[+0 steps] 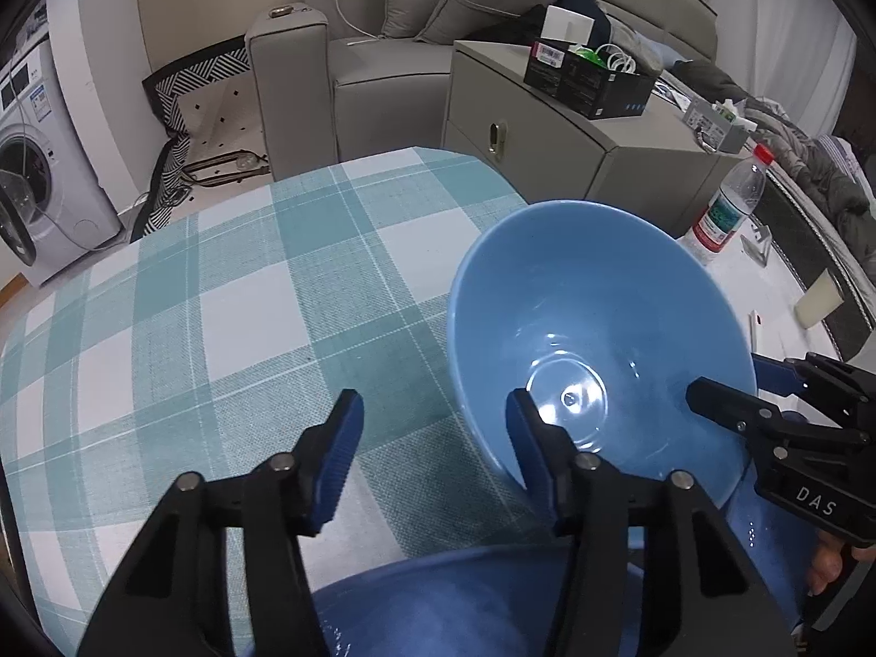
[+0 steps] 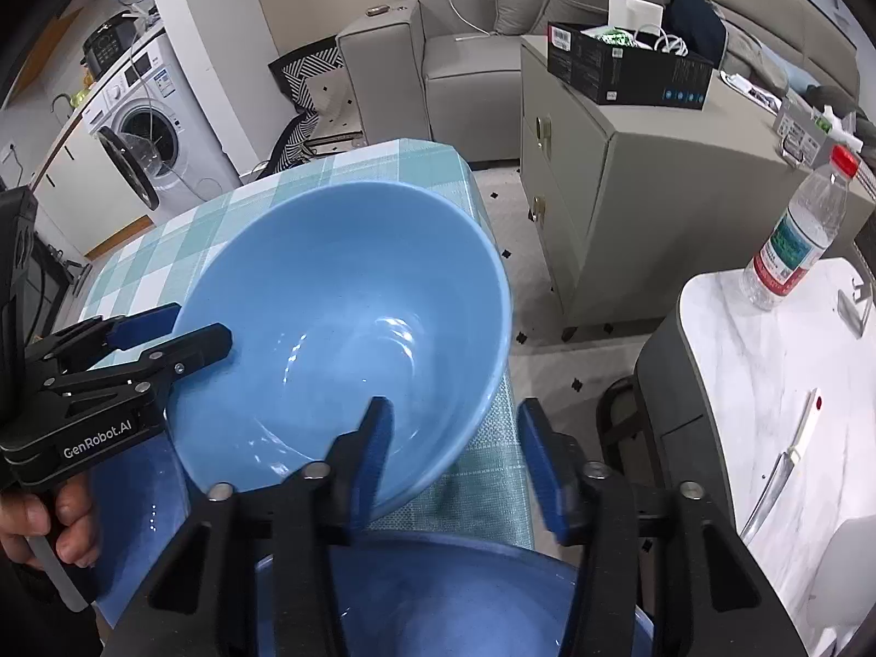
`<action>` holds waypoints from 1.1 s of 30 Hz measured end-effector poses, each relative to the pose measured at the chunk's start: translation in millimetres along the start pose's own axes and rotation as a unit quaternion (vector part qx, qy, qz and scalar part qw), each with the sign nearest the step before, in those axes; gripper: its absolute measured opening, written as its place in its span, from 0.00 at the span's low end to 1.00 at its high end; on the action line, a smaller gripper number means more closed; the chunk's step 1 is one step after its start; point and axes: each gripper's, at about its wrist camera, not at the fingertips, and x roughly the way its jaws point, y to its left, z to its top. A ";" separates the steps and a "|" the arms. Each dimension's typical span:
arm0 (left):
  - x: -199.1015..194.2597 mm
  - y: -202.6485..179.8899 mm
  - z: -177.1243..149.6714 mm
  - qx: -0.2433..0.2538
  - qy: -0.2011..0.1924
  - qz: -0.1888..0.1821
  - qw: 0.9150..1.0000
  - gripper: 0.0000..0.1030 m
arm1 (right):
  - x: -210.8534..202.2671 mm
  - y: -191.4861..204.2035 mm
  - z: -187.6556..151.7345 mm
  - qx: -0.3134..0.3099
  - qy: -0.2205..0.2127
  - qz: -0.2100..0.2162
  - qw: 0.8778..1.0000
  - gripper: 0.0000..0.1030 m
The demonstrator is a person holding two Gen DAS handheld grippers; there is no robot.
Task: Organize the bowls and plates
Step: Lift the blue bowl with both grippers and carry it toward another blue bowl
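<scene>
A light blue bowl (image 1: 597, 339) is held tilted above the checked tablecloth (image 1: 246, 301). In the left wrist view my left gripper (image 1: 432, 427) is open, its right finger over the bowl's near rim, its left finger out over the cloth. My right gripper (image 1: 728, 383) comes in from the right with its fingers on either side of the bowl's rim. In the right wrist view the bowl (image 2: 350, 339) fills the middle; my right gripper (image 2: 454, 438) looks open, its left finger inside the rim. The left gripper (image 2: 197, 328) straddles the bowl's left rim. A darker blue bowl (image 2: 438, 591) lies below.
A grey cabinet (image 2: 629, 191) with a black box stands behind the table's far corner. A water bottle (image 2: 794, 235) stands on a white side table (image 2: 766, 383) at right. A grey sofa and a washing machine (image 2: 142, 131) are further back.
</scene>
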 end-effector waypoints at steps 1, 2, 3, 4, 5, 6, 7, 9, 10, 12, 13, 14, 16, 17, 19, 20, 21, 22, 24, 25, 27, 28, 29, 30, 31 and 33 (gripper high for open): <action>-0.6 -2.1 0.0 0.005 -0.001 0.000 1.000 0.45 | -1.2 0.9 -0.2 -0.002 -0.002 -0.001 1.000 0.41; -1.1 -4.5 0.0 0.010 -0.003 -0.001 1.000 0.41 | -2.5 1.8 -0.4 -0.004 -0.004 0.001 1.000 0.36; -1.6 -6.4 -0.3 0.014 -0.004 -0.002 1.000 0.39 | -3.5 2.5 -0.5 -0.005 -0.005 0.001 1.000 0.34; -2.2 -8.6 -0.7 0.018 -0.005 -0.002 1.000 0.34 | -4.7 3.2 -0.8 -0.006 -0.007 0.000 1.000 0.33; -2.8 -11.4 -1.3 0.023 -0.006 -0.002 1.000 0.29 | -5.9 4.1 -1.2 -0.008 -0.009 0.000 1.000 0.30; -2.9 -13.2 -1.5 0.027 -0.008 -0.003 1.000 0.27 | -7.2 5.0 -1.6 -0.009 -0.010 0.000 1.000 0.28; -3.4 -15.6 -1.9 0.031 -0.009 -0.004 0.999 0.22 | -8.0 5.8 -1.8 -0.011 -0.012 0.000 1.000 0.27; -4.4 -20.5 -2.6 0.038 -0.011 0.000 0.999 0.18 | -9.9 6.6 -2.0 -0.012 -0.015 -0.003 1.000 0.24; -4.5 -21.5 -2.7 0.038 -0.013 0.003 0.999 0.18 | -9.8 7.3 -1.7 -0.013 -0.015 -0.006 1.000 0.24; -4.4 -20.9 -2.3 0.036 -0.015 0.002 0.999 0.18 | -9.8 6.6 -2.3 -0.013 -0.017 -0.004 1.000 0.24; -4.2 -20.3 -2.2 0.034 -0.015 0.000 0.999 0.18 | -9.8 5.8 -2.5 -0.011 -0.018 -0.002 1.000 0.24; -4.1 -19.9 -2.0 0.034 -0.015 0.000 0.999 0.18 | -10.0 5.3 -2.4 -0.010 -0.019 -0.001 1.000 0.24; -3.9 -19.7 -1.9 0.034 -0.015 0.000 0.999 0.18 | -10.2 5.6 -2.5 -0.011 -0.020 -0.002 1.000 0.24; -3.9 -19.8 -1.8 0.035 -0.014 0.001 0.999 0.18 | -10.4 5.5 -2.7 -0.011 -0.021 -0.003 1.000 0.24; -4.1 -19.9 -1.9 0.034 -0.014 0.000 0.999 0.18 | -10.5 5.7 -3.0 -0.011 -0.021 -0.003 1.000 0.24; -4.1 -19.8 -2.0 0.033 -0.015 -0.001 0.999 0.18 | -10.7 5.8 -3.1 -0.010 -0.022 -0.003 1.000 0.24; -4.3 -19.6 -2.4 0.033 -0.015 -0.001 0.999 0.18 | -10.7 5.6 -2.8 -0.009 -0.022 -0.002 1.000 0.24; -4.5 -19.9 -2.7 0.032 -0.015 -0.001 0.999 0.18 | -11.0 5.3 -3.1 -0.009 -0.023 -0.002 1.000 0.23; -5.3 -19.4 -3.3 0.030 -0.016 -0.002 0.999 0.18 | -11.7 5.9 -3.6 -0.009 -0.024 -0.003 1.000 0.23; -5.8 -19.2 -3.5 0.029 -0.017 -0.002 0.999 0.18 | -12.5 5.9 -3.6 -0.009 -0.027 -0.003 1.000 0.23; -8.2 -18.5 -3.4 0.027 -0.021 -0.002 0.999 0.18 | -14.2 6.2 -3.4 -0.009 -0.030 -0.003 0.999 0.23; -9.7 -18.2 -3.2 0.026 -0.024 -0.002 0.999 0.18 | -15.4 6.7 -3.2 -0.010 -0.033 -0.003 0.999 0.23; -11.5 -18.0 -3.0 0.026 -0.027 -0.001 0.999 0.18 | -16.8 7.6 -3.2 -0.010 -0.035 -0.003 0.999 0.23; -13.0 -17.9 -2.9 0.026 -0.029 0.000 0.999 0.18 | -18.4 8.4 -3.3 -0.010 -0.037 -0.003 0.999 0.23; -15.3 -17.8 -3.0 0.025 -0.032 0.000 0.999 0.18 | -20.1 8.9 -3.0 -0.010 -0.039 -0.004 0.999 0.23; -19.5 -17.7 -3.2 0.025 -0.037 0.001 0.999 0.18 | -23.5 10.8 -2.7 -0.012 -0.043 -0.005 0.999 0.23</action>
